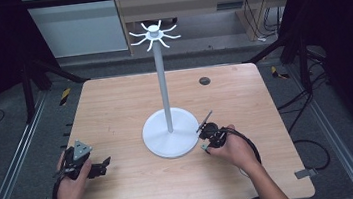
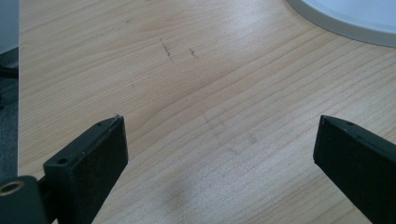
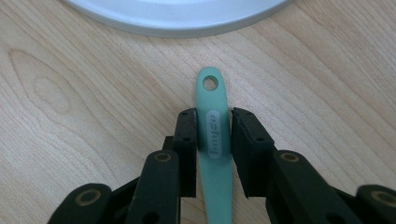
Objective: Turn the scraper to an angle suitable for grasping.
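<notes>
Surface: wood table [image 1: 115,106], white hook stand [image 1: 169,130] mid-table.
R gripper [image 3: 214,135]: jaws clamped on green handle [image 3: 214,140], hang-hole end poking out twd stand base, just above tabletop.
L gripper [image 2: 219,144]: jaws wide apart, nothing betw them, low over bare wood left of stand.

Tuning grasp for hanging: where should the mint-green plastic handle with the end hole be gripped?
Grip the mint-green plastic handle mid-shaft, at the grey label, jaws on its narrow sides, as the right gripper does. That leaves the hole free beyond the tips, facing the white stand base.
</notes>
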A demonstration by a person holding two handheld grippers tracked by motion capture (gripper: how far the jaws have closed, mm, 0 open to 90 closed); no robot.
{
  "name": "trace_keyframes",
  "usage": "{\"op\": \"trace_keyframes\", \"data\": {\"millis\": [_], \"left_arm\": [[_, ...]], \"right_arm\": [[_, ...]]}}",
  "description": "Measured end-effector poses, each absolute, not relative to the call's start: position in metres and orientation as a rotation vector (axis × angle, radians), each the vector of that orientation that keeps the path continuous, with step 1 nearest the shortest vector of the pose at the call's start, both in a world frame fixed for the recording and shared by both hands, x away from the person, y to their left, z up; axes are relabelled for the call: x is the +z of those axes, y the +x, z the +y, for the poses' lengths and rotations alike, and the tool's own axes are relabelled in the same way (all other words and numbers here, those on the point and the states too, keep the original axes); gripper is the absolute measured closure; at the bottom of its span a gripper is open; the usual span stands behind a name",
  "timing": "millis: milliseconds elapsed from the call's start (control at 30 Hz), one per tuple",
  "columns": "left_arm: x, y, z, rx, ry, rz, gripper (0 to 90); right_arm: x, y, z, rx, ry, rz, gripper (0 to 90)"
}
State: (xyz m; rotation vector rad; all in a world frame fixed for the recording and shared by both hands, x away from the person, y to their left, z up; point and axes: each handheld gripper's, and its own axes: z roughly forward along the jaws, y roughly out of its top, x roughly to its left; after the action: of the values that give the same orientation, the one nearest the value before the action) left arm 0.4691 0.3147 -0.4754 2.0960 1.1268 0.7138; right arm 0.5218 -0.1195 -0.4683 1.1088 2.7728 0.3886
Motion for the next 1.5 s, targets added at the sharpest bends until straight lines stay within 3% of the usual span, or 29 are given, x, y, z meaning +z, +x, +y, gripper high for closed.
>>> {"op": "trace_keyframes", "data": {"millis": [600,1067,1500], "left_arm": [[-0.475,0.469,0.315,0.713,2.098,1.128,2.8],[-0.476,0.469,0.315,0.714,2.1,1.129,2.8],[-0.476,0.469,0.315,0.714,2.099,1.13,2.8]], "right_arm": [[-0.451,0.517,-0.133,0.52,1.134,2.709,74.4],[-0.394,0.508,-0.162,0.806,1.154,2.53,74.6],[-0.365,0.504,-0.175,0.952,1.143,2.408,74.7]]}}
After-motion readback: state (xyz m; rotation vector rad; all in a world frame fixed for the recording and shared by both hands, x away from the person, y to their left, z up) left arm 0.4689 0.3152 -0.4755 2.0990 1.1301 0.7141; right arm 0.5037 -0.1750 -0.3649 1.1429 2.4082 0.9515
